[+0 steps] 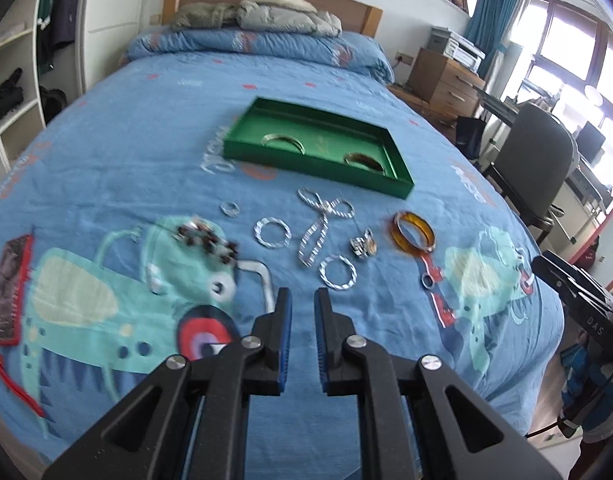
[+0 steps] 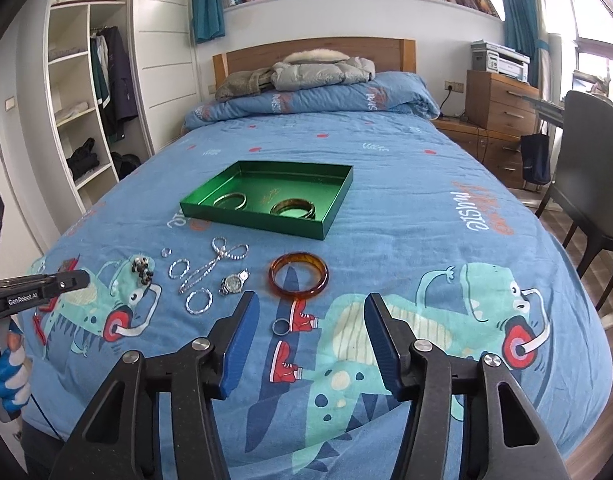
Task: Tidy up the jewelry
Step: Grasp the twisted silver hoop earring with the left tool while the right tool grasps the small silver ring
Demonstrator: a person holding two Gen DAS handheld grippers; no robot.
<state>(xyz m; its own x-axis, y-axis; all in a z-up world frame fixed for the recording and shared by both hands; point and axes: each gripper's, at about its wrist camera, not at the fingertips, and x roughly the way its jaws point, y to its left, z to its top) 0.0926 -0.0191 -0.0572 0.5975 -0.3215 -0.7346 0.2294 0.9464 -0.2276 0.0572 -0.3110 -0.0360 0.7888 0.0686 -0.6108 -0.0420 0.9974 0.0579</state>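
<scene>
A green tray (image 2: 334, 216) lies mid-bed with a pale bangle (image 2: 229, 201) and an amber one (image 2: 293, 208) inside. In front of it, jewelry is spread on the blue quilt: an amber bangle (image 2: 299, 276), a small ring (image 2: 281, 327), a watch (image 2: 232, 282), two silver hoops (image 2: 198, 301), a silver chain (image 2: 222, 258) and dark beads (image 2: 143, 270). My right gripper (image 2: 312, 304) is open and empty, just short of the amber bangle (image 1: 414, 232). My left gripper (image 1: 302, 300) hovers near a hoop (image 1: 338, 273), its jaws a narrow gap apart with nothing between.
A dark packet with red edging (image 1: 10, 288) lies at the quilt's left edge. Jackets and a rolled duvet (image 2: 306, 96) fill the head of the bed. A chair (image 2: 594, 184) and drawers (image 2: 502, 104) stand to the right, open wardrobe shelves (image 2: 78, 120) to the left.
</scene>
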